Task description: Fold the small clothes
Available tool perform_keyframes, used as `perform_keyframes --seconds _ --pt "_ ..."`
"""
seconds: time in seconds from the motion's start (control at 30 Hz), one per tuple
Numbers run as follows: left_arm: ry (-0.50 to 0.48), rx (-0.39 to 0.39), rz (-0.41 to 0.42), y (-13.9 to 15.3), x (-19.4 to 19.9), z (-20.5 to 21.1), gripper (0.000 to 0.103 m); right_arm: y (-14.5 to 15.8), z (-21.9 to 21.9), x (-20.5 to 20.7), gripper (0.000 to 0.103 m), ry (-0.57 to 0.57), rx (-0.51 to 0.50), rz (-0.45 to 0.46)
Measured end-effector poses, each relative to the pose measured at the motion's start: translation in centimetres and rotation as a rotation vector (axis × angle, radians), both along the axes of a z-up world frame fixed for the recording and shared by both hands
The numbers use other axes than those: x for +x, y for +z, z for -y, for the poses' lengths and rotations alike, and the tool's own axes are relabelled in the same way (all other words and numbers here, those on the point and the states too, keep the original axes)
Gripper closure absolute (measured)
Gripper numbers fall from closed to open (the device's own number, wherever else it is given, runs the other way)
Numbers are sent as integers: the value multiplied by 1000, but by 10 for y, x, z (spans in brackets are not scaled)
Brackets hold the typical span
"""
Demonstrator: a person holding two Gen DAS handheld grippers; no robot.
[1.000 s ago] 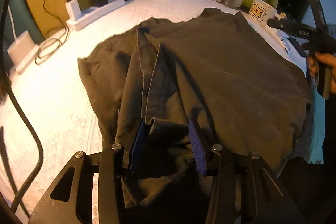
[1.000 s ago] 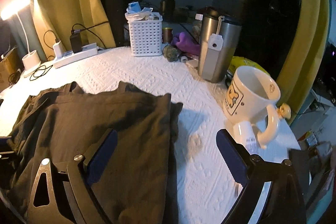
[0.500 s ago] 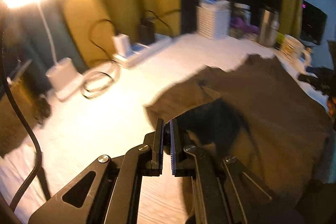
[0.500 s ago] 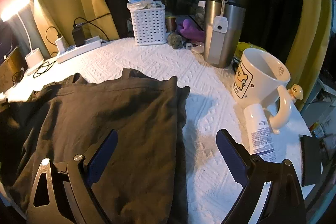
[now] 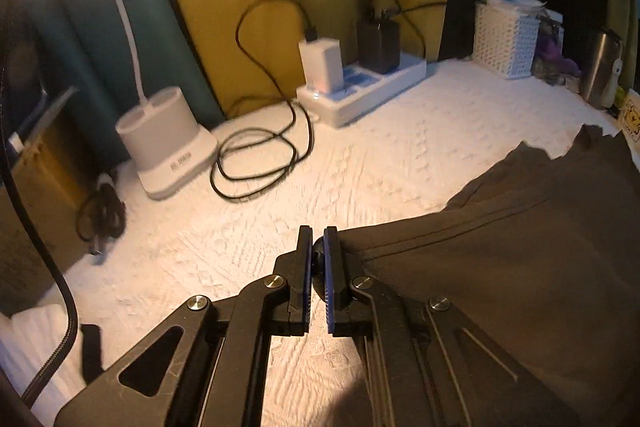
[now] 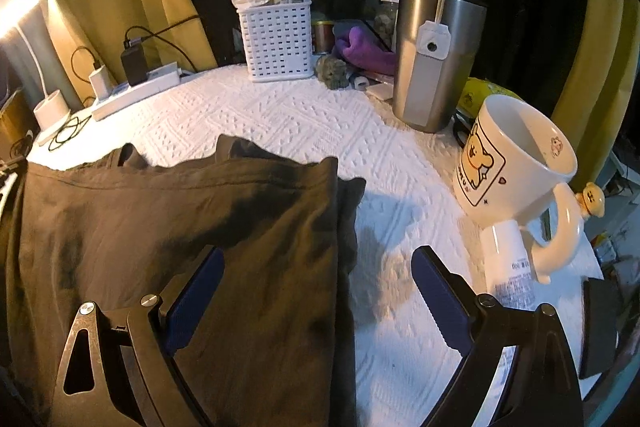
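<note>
While left gripper [image 5: 317, 269] jaws pinch dark matte garment [image 5: 520, 247] edge, right gripper [image 6: 318, 291] jaws closing, empty.

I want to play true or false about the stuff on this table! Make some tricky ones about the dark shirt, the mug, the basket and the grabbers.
1. The left gripper is pinched shut on an edge of the dark shirt. True.
2. The mug has a bear picture on it. True.
3. The white basket is empty. False: papers and packets stick out of its top.
4. The right gripper is squeezing the shirt. False: its jaws are wide, closing a little, and the pads press on nothing; the shirt's edge lies below them.
5. The metal cup stands on top of the shirt. False: it stands on the white table cover, apart from the shirt.
</note>
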State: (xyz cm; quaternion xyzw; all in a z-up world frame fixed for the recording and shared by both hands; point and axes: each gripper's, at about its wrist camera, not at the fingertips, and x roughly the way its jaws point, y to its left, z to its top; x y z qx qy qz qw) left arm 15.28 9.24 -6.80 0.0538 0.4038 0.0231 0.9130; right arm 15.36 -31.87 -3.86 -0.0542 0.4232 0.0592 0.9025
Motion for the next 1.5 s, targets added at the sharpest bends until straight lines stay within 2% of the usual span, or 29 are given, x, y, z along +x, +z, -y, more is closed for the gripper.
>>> perform_keyframes --seconds 0.03,0.1,0.23,0.3,0.47,0.57,0.6,0.73,0.77,0.8,1.07,1.23,1.27,1.43,1.5 --pt "-1 -3 -8 -3 1 0 99 0 2 2 16 2 7 -4" --pt "-1 -6 -17 -7 2 0 99 0 9 7 34 3 23 -19" --pt "2 -9 -14 -5 3 -1 99 3 21 16 46 14 60 -26" --pt "2 -9 -7 -1 2 -2 99 4 26 24 55 27 70 -20" --pt "10 -1 12 9 -1 -4 99 -9 36 48 65 18 40 -46" --pt "14 5 10 12 -2 -4 99 -15 37 55 67 21 40 -54" --pt "16 4 7 11 -2 -4 99 -18 37 58 71 27 49 -64" --pt "18 4 -10 7 0 0 99 -33 26 62 72 68 63 -109" --pt "16 5 -12 6 0 1 99 -33 24 61 77 71 51 -91" --pt "13 6 -15 5 0 3 99 -34 22 61 99 80 37 -89" --pt "8 25 -26 2 8 7 99 -14 34 72 100 28 -144 -9" --pt "21 42 -62 -11 12 7 99 -34 31 79 100 45 -249 -59" --pt "24 45 -70 -11 12 8 99 -35 28 78 99 47 -270 -44" --pt "53 9 -86 -3 5 2 96 -33 32 70 99 22 -270 -62" --pt "60 13 -73 4 -3 1 87 -29 33 61 99 18 -264 -72"
